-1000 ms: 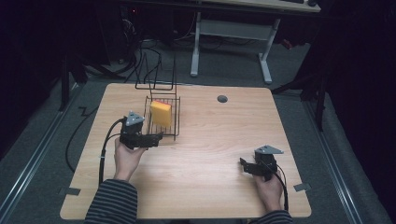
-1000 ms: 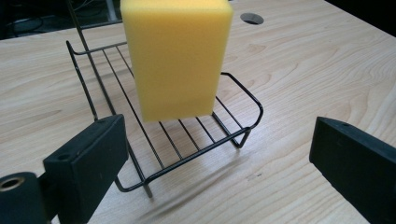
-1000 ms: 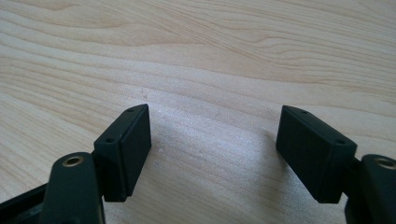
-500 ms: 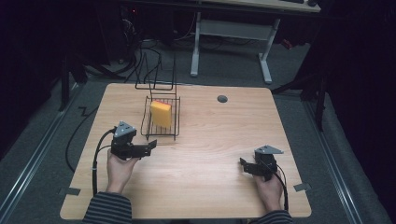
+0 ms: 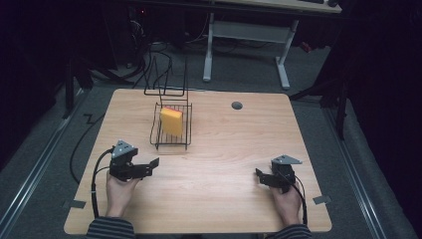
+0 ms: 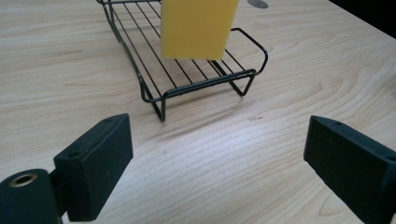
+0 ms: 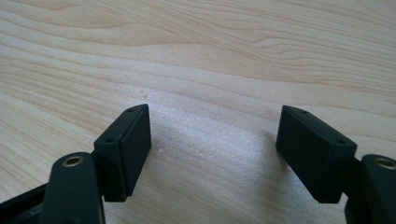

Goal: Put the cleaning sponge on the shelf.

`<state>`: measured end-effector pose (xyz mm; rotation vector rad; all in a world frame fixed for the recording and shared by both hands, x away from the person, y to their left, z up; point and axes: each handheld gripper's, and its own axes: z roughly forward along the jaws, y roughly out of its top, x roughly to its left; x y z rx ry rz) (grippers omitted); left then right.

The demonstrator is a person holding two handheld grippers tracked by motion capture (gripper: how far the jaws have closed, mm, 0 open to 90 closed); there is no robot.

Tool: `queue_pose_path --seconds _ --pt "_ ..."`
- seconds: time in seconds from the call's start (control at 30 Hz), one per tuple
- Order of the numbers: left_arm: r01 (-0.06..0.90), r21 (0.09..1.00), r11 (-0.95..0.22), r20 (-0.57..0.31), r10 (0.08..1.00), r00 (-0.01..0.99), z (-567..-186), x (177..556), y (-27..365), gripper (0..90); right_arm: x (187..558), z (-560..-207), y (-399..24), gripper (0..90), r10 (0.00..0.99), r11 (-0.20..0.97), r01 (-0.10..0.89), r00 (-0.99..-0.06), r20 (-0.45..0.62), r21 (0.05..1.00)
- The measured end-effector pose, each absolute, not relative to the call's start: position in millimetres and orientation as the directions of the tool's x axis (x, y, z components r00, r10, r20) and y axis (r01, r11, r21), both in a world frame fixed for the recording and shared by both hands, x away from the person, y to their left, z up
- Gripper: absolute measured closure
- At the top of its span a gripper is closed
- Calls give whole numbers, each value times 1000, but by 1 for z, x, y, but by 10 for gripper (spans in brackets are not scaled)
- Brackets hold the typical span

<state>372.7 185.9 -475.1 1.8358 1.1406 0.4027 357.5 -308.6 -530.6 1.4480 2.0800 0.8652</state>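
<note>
Standing on edge in the black wire rack (image 5: 171,139) on the pale wooden table (image 5: 219,199), the yellow rectangular sponge (image 5: 171,121) is well apart from both tools. The left gripper (image 5: 153,164) lies near the rack's front, its empty jaws apart though just closing. The right gripper (image 5: 259,173) rests low, jaws apart.

No legible text, label, brand, number or sign appears — neither on the yellow sponge (image 5: 171,121), the wire rack (image 5: 170,138), the tabletop (image 5: 219,169), nor on either gripper's black jaws — all surfaces are plain and unmarked.
</note>
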Motion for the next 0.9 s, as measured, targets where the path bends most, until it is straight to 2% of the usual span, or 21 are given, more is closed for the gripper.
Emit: queue_pose_path --seconds 0.9 --pt "595 790 -146 -201 855 477 -517 354 196 92 357 -531 -308 268 940 250 650 -341 -18 718"
